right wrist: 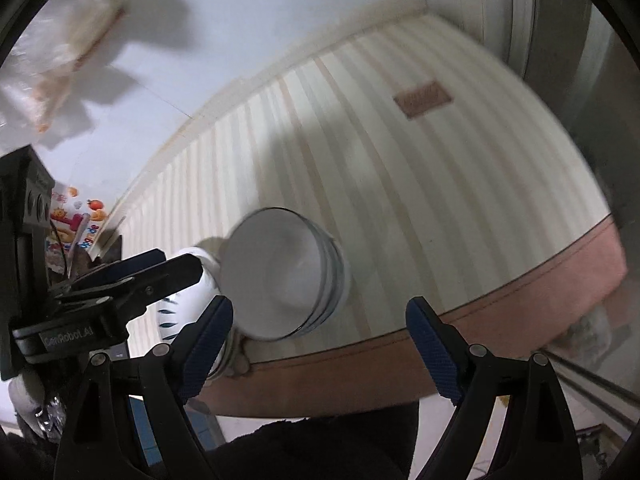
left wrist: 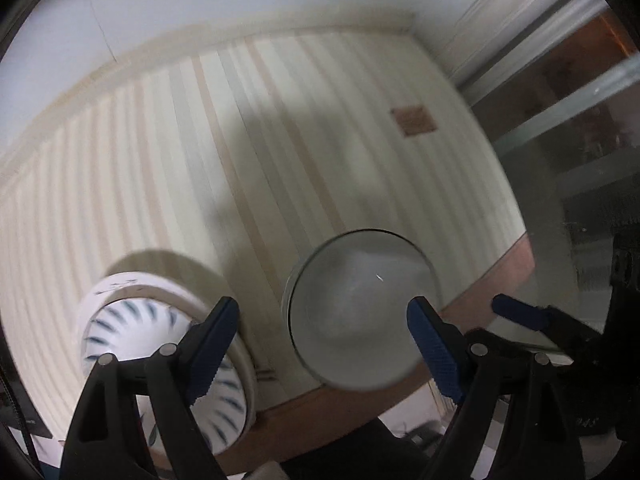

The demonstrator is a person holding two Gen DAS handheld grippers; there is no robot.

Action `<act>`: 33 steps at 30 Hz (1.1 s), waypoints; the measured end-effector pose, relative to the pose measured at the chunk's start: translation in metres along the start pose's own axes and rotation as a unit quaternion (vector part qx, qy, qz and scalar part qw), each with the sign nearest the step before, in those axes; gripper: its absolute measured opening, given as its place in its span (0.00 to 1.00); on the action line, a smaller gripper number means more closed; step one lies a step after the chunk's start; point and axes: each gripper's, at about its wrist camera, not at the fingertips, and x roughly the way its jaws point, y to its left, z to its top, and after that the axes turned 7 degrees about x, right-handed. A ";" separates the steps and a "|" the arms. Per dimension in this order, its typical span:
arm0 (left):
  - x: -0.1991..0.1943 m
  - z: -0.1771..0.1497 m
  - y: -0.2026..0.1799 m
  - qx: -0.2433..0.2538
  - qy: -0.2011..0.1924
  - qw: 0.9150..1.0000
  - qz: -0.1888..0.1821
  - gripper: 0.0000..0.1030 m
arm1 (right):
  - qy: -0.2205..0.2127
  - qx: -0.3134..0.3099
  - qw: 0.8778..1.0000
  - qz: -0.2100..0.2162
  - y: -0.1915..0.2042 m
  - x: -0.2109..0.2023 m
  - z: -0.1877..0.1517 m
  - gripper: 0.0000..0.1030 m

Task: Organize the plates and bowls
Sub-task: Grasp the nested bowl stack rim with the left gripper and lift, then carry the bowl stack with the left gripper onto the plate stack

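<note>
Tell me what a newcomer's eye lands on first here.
The plain white bowls, nested in a stack, sit near the front edge of the striped tablecloth. Just left of them sits a white bowl with blue leaf marks. Both grippers, left gripper and right gripper, hang open before them.

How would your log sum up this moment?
left gripper: open, empty | right gripper: open, empty | stacked white bowls, patterned dishes on striped table

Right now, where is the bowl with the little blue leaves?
The leaf-patterned bowl sits near the front edge of the striped tablecloth, left of the plain white bowls and behind the left tool's left finger.
</note>
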 end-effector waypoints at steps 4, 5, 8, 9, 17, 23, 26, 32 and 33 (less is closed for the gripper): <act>0.037 0.012 0.019 -0.028 0.044 0.998 -0.021 0.83 | 0.040 0.030 0.998 0.035 -0.020 0.049 0.015 0.88; 0.045 0.014 0.023 -0.033 0.053 0.997 -0.036 0.83 | 0.050 0.037 0.997 0.041 -0.024 0.060 0.018 0.88; 0.059 0.017 0.030 -0.045 0.067 0.994 -0.071 0.79 | 0.074 0.048 0.994 0.060 -0.030 0.088 0.023 0.88; 0.064 0.017 0.032 -0.049 0.072 0.993 -0.083 0.78 | 0.079 0.049 0.993 0.067 -0.030 0.094 0.022 0.87; 0.082 0.013 0.037 -0.072 0.095 0.985 -0.121 0.57 | 0.144 0.090 0.977 0.132 -0.039 0.145 0.026 0.68; 0.084 0.013 0.039 -0.079 0.089 0.985 -0.122 0.56 | 0.151 0.083 0.976 0.132 -0.035 0.158 0.028 0.63; 0.083 0.012 0.038 -0.083 0.083 0.986 -0.115 0.56 | 0.153 0.081 0.977 0.124 -0.034 0.163 0.030 0.55; 0.082 0.011 0.036 -0.090 0.076 0.988 -0.103 0.56 | 0.146 0.081 0.978 0.125 -0.038 0.158 0.027 0.55; 0.082 0.010 0.038 -0.092 0.076 0.988 -0.102 0.56 | 0.144 0.080 0.978 0.124 -0.039 0.158 0.026 0.55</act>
